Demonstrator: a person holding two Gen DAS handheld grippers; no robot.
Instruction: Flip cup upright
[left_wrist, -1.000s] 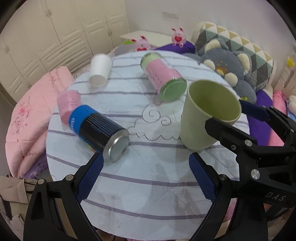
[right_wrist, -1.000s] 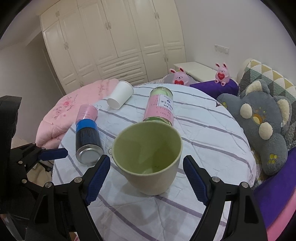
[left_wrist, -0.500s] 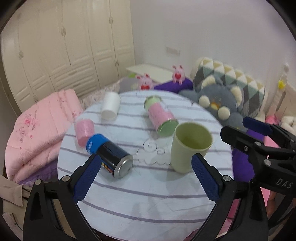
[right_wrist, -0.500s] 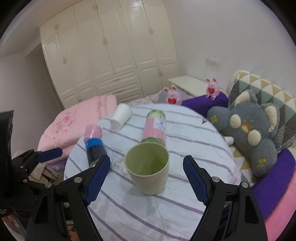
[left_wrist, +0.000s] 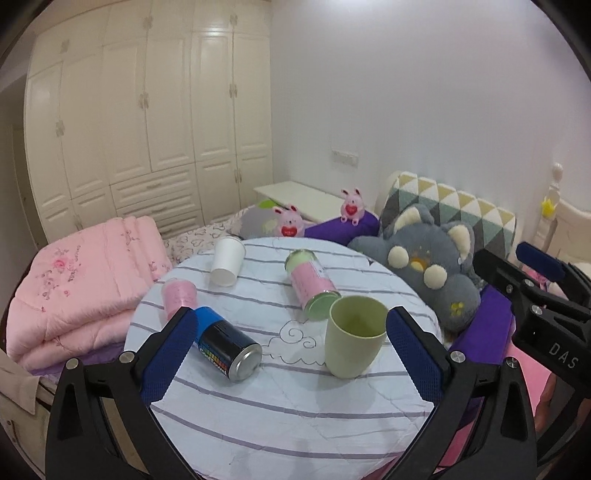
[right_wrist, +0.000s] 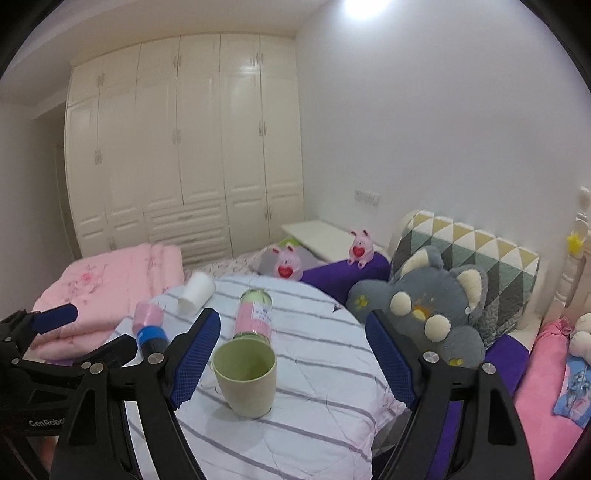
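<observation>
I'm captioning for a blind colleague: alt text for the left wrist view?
A green cup stands upright on a striped round table, between the open left gripper's blue fingers. Behind it, a dark can, pink bottle and white cup lie toppled.

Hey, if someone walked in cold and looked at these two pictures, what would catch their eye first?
Probably the pale green cup, standing upright with its mouth up near the front of the round striped table, apart from both open grippers. Around it lie tipped things: a dark can with a blue end to its left, a pink bottle behind it, and a white paper cup further back. The big grey plush sits off the table's right edge.
</observation>
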